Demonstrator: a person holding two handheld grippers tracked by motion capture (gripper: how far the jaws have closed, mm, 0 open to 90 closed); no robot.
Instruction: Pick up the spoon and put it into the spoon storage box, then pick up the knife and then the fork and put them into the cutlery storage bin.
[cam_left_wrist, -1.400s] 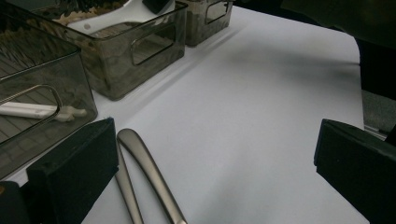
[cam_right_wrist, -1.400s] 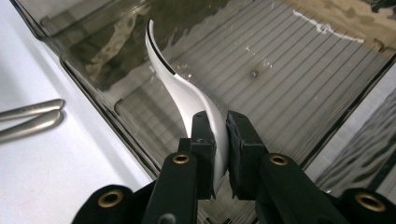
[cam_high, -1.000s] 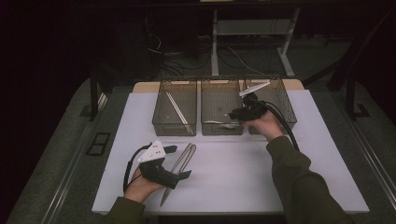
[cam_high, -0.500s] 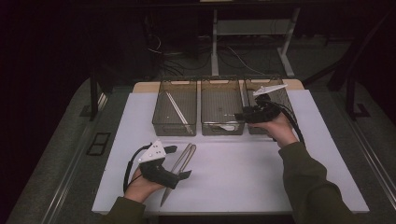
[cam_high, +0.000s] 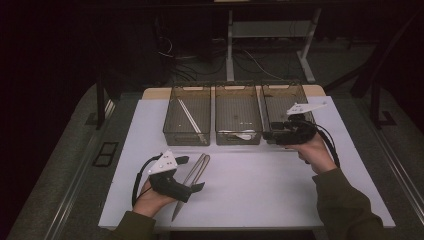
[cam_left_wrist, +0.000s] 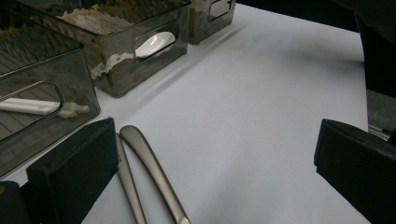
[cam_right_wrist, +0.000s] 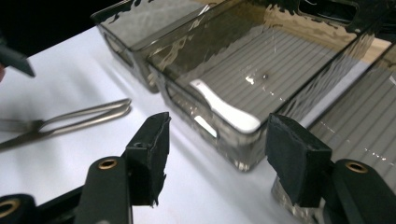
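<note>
Three bins (cam_high: 237, 120) side by side at the table's (cam_high: 250, 200) far edge, tongs (cam_high: 192, 177) before the left bin.

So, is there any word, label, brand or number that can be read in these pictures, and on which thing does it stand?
None: no readable text in any view.
Three smoky clear bins: plain walls, no label.
Metal tongs on the white table cover: no marking visible.
White spoon in the middle bin: plain.
Grey plates on the left gripper and right gripper: only small dark dots, no letters.
</note>
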